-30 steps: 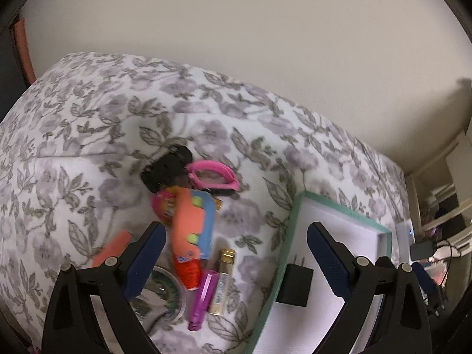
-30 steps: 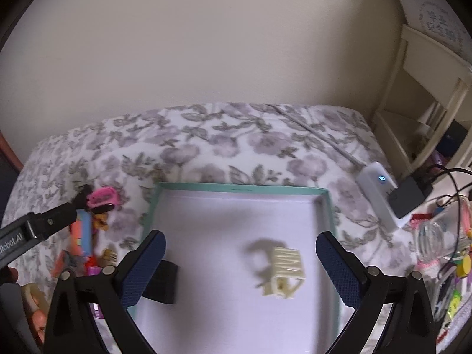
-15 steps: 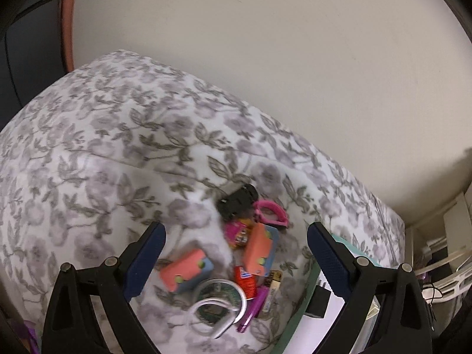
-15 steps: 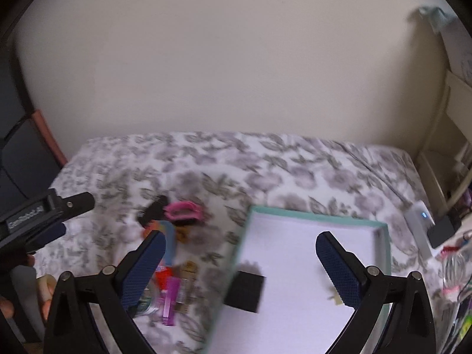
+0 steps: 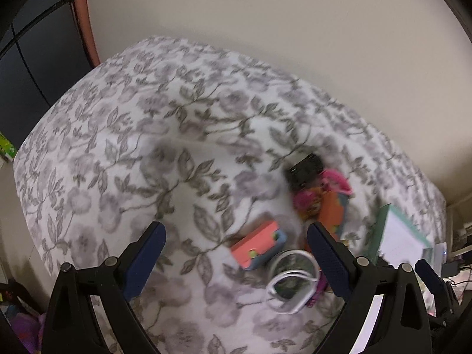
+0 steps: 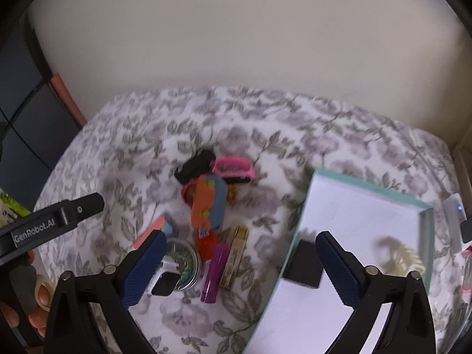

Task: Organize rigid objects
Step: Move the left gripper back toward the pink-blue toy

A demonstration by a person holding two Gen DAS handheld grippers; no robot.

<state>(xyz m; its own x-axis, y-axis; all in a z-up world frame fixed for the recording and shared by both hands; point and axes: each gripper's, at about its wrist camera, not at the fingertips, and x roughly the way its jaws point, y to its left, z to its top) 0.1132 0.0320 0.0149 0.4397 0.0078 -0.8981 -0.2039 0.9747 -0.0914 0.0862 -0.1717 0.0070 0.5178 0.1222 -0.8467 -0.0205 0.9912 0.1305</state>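
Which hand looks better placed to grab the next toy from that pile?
Probably the left: its open gripper frames the salmon-and-blue case. The right gripper, jaws closing on nothing, straddles pile and tray.

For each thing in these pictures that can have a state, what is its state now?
Left gripper: open, nothing between the fingers.
Right gripper: jaws closing, nothing held.
Teal box: open, lidless, lying on the bed.
Black charger block: lying inside the box.
Cream plastic piece: inside the box, blurred.
Purple tube: lying flat on the bedspread, outside the box.
Gold tube: lying flat beside the purple tube.
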